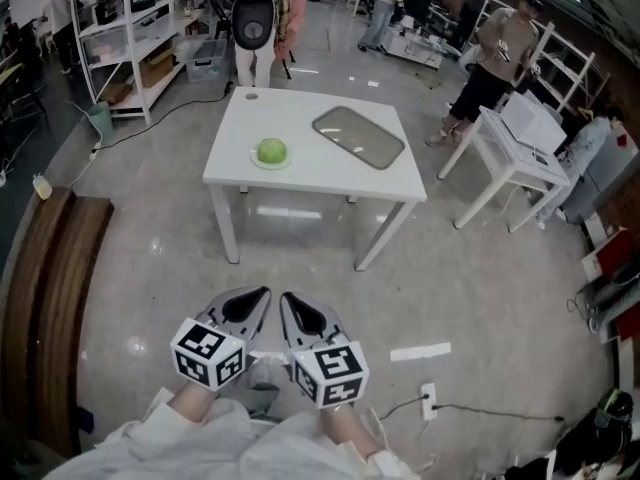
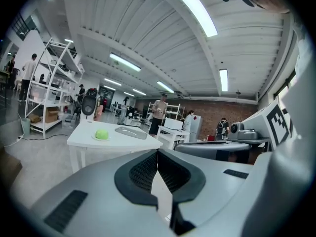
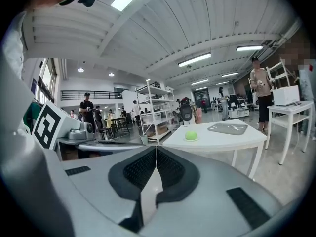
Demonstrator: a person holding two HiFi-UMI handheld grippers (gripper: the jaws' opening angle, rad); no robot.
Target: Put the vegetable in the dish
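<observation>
Left gripper point(image 1: 258, 299) and right gripper point(image 1: 289, 304) are noted side by side at 6 o'clock in the head view, tips toed in toward each other and almost touching. Both pairs of jaws are seen pressed fully together in their own views, the ribbed pads meeting along one seam. Nothing is held by either.

Outward from the tips:
- Bare grey floor point(image 1: 310, 268) is crossed first, toward 12 o'clock.
- The near edge of a white table point(image 1: 300, 180) is met next.
- Vegetable point(image 1: 271, 151), a round pale-green ball, is found at 12 o'clock from the pair, well apart. It is seated on a small saucer point(image 1: 255, 159), left of the table's middle. No long axis is offered by it, so a grip from any side is judged equal.
- Dish point(image 1: 358, 135), grey, flat and round-cornered, is placed at about 3 o'clock from the vegetable, near but apart, and at 1 o'clock from the grippers. Its long axis is run from 10 to 4 o'clock in the head view.

Neither gripper is judged clearly nearer, since the vegetable is set almost on the line between them. It is seen at 11 o'clock from the seam in the left gripper view and at 1 o'clock in the right gripper view. The dish is on the right gripper's side. The gap is yet to be closed and a pair of jaws opened before any pick.
</observation>
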